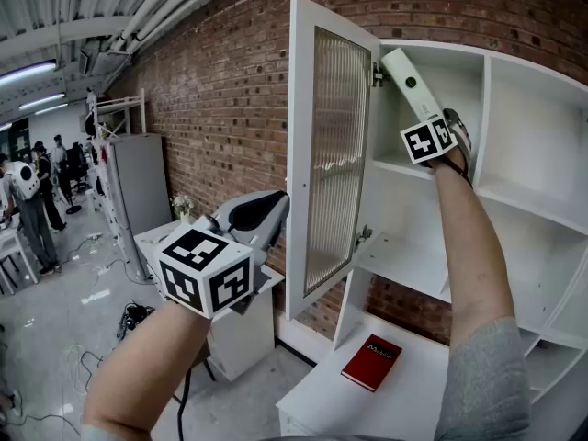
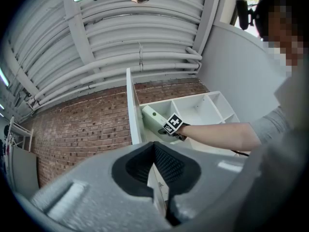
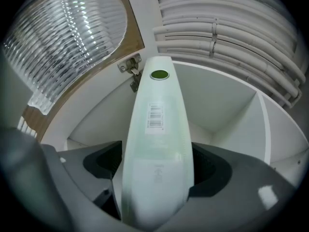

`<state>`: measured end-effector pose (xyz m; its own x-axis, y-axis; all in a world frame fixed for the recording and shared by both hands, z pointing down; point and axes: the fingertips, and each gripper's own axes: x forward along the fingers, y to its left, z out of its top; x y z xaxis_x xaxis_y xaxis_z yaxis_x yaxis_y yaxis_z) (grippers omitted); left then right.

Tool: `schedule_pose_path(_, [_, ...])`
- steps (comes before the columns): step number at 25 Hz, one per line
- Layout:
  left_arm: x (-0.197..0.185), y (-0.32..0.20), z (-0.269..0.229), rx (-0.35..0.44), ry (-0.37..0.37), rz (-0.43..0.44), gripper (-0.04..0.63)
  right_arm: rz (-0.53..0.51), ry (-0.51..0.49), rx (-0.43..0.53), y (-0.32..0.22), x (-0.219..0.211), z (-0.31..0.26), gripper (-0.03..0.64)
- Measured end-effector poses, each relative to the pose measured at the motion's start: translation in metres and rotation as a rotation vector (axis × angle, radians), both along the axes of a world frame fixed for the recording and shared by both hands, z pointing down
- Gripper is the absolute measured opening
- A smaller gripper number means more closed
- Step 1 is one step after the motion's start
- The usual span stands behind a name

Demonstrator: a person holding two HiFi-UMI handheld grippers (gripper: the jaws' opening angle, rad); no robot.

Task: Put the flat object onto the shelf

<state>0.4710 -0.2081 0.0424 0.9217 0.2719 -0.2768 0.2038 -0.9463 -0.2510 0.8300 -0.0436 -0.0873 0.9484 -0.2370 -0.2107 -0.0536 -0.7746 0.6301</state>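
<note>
- Right gripper: reaches into top-left compartment of white shelf unit. Jaws spread wide, flat object stands between them, pads not clearly pressing it.
- Flat object: pale white-green slab with barcode label and green dot near tip. Tilted upward inside that compartment, tip near door hinge at unit's upper left.
- Ribbed-glass door: swung open on unit's left side.
- Left gripper: left of unit, outside door. Jaws pressed together, nothing in them.
- 1 red book: lies flat on unit's low ledge.
</note>
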Motion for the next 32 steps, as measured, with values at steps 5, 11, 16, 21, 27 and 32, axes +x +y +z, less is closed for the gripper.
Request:
schedule_pose_path(5, [-0.009,0.005,0.003,0.006,-0.005,-0.001,-0.002,-0.024,0.031,0.015,-0.001,-0.012,0.003,0.419])
schedule_pose_path(11, [-0.029,0.002,0.009,0.008,-0.015,-0.016,-0.002,-0.076,0.074,0.051,0.0,-0.049,-0.005,0.417])
schedule_pose_path(16, [-0.057,-0.006,0.014,-0.004,-0.014,-0.035,-0.002,-0.206,0.056,0.079,-0.014,-0.101,0.0,0.399])
schedule_pose_path(21, [-0.095,-0.014,0.018,-0.014,-0.018,-0.057,-0.002,-0.33,0.039,0.098,-0.031,-0.163,0.011,0.359])
schedule_pose_path(27, [-0.137,-0.019,0.032,-0.021,-0.025,-0.072,-0.002,-0.437,-0.007,0.158,-0.039,-0.222,0.046,0.238])
schedule_pose_path(32, [-0.169,-0.012,0.035,-0.025,-0.043,-0.07,-0.002,-0.531,-0.059,0.198,-0.044,-0.275,0.073,0.104])
